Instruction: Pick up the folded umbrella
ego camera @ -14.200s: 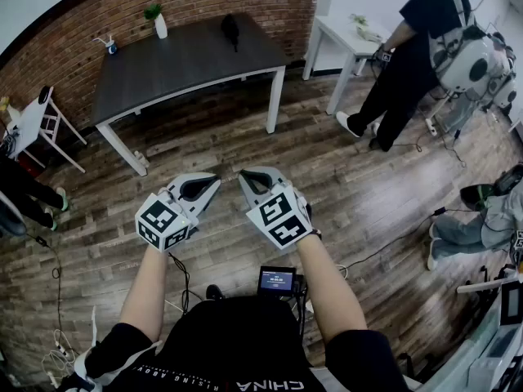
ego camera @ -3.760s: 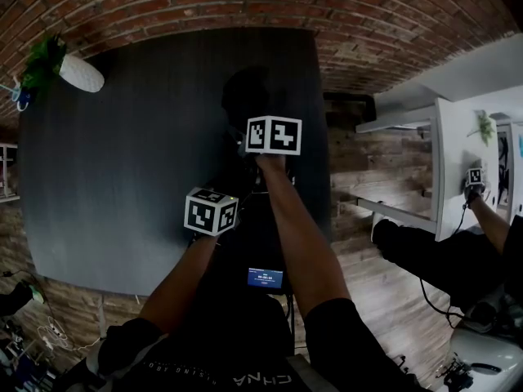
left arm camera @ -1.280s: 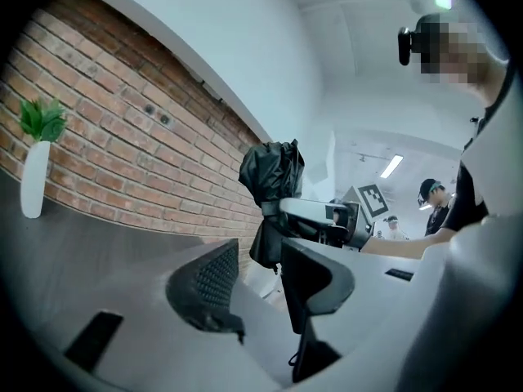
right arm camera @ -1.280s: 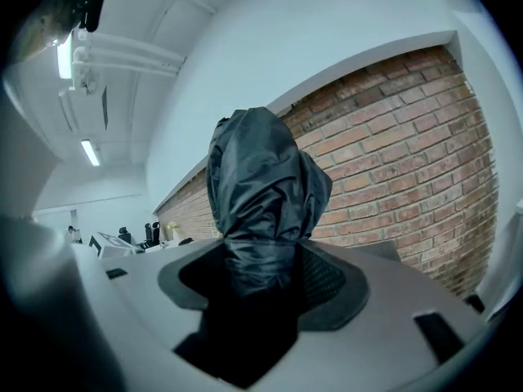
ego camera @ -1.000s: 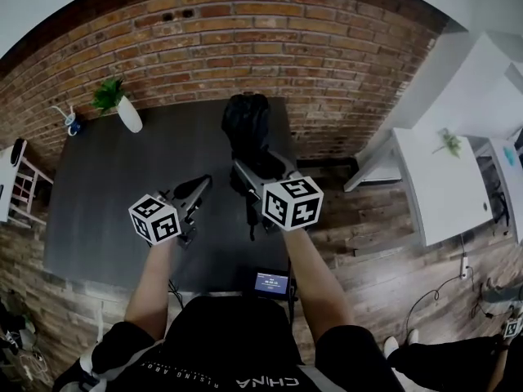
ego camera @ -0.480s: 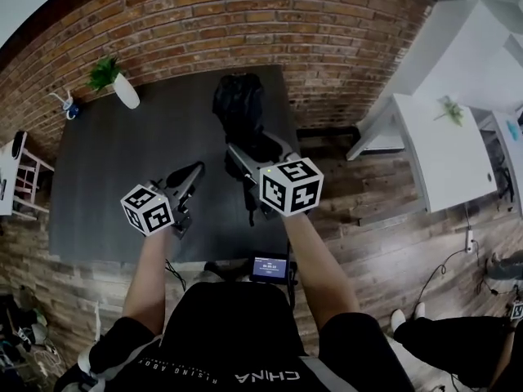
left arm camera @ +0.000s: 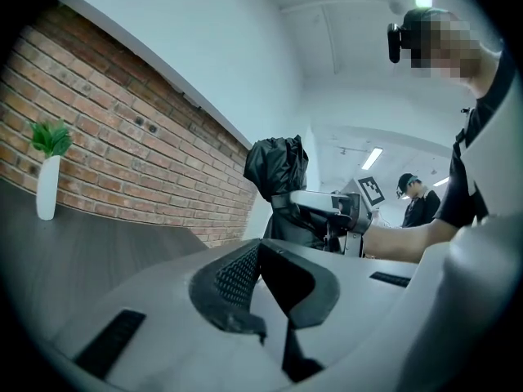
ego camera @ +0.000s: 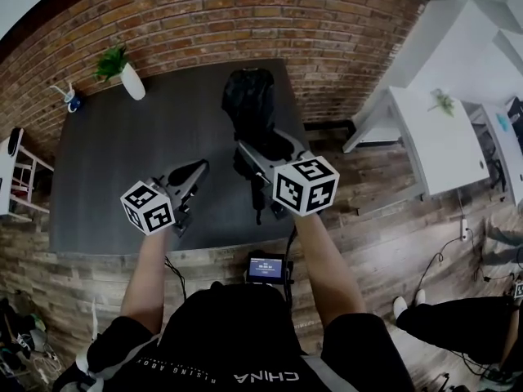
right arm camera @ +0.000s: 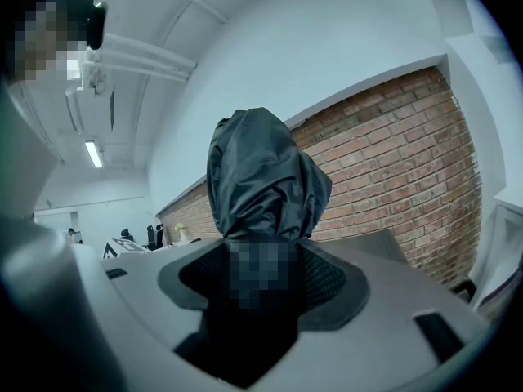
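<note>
Change vs a few seconds back: the right arm was stretched out across the dark grey rectangular table (ego camera: 106, 178) at a dark bundle near the far side. Now that arm is pulled in, and the black folded fabric umbrella (ego camera: 248, 104) rides in the right gripper (ego camera: 260, 152). Over the last second the grip looks unchanged. Both hands have only shifted a little above the table, still side by side.

Right gripper: jaws clamped on the umbrella's lower end, with the bundle filling the gap between the pads. The exact contact spot isn't readable. Left gripper (ego camera: 189, 174): jaws fully together with nothing in them, level and just left of the right one.

My read is that the pick is effectively done — the umbrella is held over the right half of the table and seems clear of the top. Its bottom end is hidden behind the gripper bodies, so I can't confirm the gap. What's left is keeping it steady.

Look of it: crinkled, slightly glossy black fabric, bunched loosely rather than wrapped tight. It is bulbous at the free end and narrows into the jaws. It sticks up and away from the jaws toward the red brick wall (ego camera: 245, 15). A thin dark piece (ego camera: 257, 207) hangs below the gripper — strap or handle, can't tell.
</note>
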Tool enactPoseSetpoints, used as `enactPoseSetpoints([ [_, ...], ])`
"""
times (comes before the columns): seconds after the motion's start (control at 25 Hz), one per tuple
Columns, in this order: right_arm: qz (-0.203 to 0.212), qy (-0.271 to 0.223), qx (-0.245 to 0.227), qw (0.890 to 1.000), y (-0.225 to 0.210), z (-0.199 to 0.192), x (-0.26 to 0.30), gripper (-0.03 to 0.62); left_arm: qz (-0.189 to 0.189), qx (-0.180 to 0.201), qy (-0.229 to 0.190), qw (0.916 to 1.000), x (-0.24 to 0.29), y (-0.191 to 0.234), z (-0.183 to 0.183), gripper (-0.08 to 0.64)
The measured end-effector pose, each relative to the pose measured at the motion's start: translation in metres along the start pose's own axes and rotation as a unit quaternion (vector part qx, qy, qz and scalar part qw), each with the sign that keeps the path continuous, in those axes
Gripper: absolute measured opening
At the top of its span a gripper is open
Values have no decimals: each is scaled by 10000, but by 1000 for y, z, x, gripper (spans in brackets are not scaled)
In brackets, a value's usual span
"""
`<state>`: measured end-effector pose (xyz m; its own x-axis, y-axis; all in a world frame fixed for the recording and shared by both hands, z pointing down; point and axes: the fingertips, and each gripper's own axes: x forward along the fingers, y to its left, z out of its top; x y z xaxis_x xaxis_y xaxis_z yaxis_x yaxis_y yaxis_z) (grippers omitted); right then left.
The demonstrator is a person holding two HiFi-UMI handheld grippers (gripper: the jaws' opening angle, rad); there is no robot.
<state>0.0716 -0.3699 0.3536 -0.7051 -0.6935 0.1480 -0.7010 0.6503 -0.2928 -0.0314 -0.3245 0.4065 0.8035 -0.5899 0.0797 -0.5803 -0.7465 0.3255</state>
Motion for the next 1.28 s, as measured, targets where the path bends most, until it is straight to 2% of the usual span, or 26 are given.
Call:
enactPoseSetpoints([
  [0.2, -103, -78, -19, 9999, 43, -8, -14, 261, -90, 33, -43, 9999, -45, -11, -5, 2],
  [0.44, -183, -103, 22, 9998, 98, -35, -40, 261, -295, 100, -49, 9995, -93, -40, -15, 2],
  [0.68, -136, -106, 248, 9995, 136, -63, -71, 261, -499, -47, -40, 9987, -111, -72, -35, 2],
  [0.92, -9, -169, 285, 9995, 139, -64, -97, 261, -556, -26, -48, 9984, -99, -102, -42, 2],
  [1.28, 117, -217, 277, 9993, 104, -45, -121, 261, -445, 37, -134, 9989, -59, -126, -34, 2],
])
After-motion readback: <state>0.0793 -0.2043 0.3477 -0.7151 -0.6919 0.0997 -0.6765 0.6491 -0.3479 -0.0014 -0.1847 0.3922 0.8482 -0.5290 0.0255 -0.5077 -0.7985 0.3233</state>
